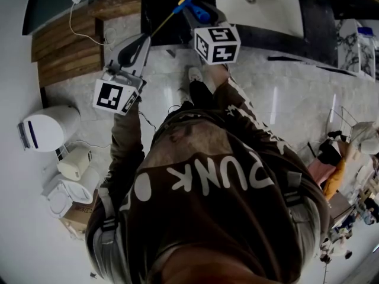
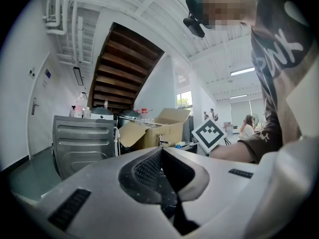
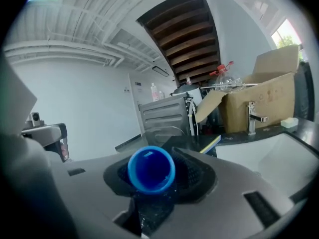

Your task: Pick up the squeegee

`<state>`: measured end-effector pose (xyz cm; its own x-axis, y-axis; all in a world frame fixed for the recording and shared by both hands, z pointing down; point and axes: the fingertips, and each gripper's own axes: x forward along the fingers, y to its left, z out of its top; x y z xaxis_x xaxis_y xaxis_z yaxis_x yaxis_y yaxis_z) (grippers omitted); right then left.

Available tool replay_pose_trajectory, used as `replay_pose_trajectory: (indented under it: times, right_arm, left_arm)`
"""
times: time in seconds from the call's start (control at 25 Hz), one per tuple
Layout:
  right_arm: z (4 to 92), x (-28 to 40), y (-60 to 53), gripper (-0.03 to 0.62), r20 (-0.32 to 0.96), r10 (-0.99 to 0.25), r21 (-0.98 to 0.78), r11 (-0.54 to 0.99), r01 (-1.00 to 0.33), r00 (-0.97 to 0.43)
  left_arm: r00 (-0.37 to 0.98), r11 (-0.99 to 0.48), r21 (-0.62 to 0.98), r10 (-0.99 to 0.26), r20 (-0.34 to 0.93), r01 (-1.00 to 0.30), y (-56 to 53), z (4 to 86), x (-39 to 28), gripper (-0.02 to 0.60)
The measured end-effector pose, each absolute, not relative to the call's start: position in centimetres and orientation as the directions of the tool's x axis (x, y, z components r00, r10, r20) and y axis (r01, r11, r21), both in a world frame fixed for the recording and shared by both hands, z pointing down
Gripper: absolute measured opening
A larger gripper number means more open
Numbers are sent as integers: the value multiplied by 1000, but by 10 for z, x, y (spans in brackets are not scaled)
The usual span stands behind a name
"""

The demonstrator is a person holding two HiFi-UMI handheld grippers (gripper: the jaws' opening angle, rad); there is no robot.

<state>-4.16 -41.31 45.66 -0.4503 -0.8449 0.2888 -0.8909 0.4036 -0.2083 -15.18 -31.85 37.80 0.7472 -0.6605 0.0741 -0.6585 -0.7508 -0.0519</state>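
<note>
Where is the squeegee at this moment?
The squeegee is clamped by its blue handle in the right tongs; in the head view it sits top centre, above the dark counter, just left of the white sink.

In the right gripper view, only the round blue end of the squeegee [image 3: 150,169] shows. The rest of it hides behind that end. In the head view, the top edge cuts off the sink [image 1: 278,13], and the person's torso [image 1: 225,182] hides most of the legs. In the left gripper view, the people [image 2: 246,126] far off are too small to tell. So are the bottles [image 2: 79,106] on the grey machine [image 2: 84,143].
</note>
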Motion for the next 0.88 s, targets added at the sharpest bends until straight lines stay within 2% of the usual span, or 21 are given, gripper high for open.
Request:
replay_pose_trajectory:
  times: [0.88]
  right_arm:
    - [362, -53, -349, 156, 115, -866, -89, 478, -874, -486]
  left_arm:
    - [752, -745, -143, -659, 13, -651, -287, 337, -167, 2]
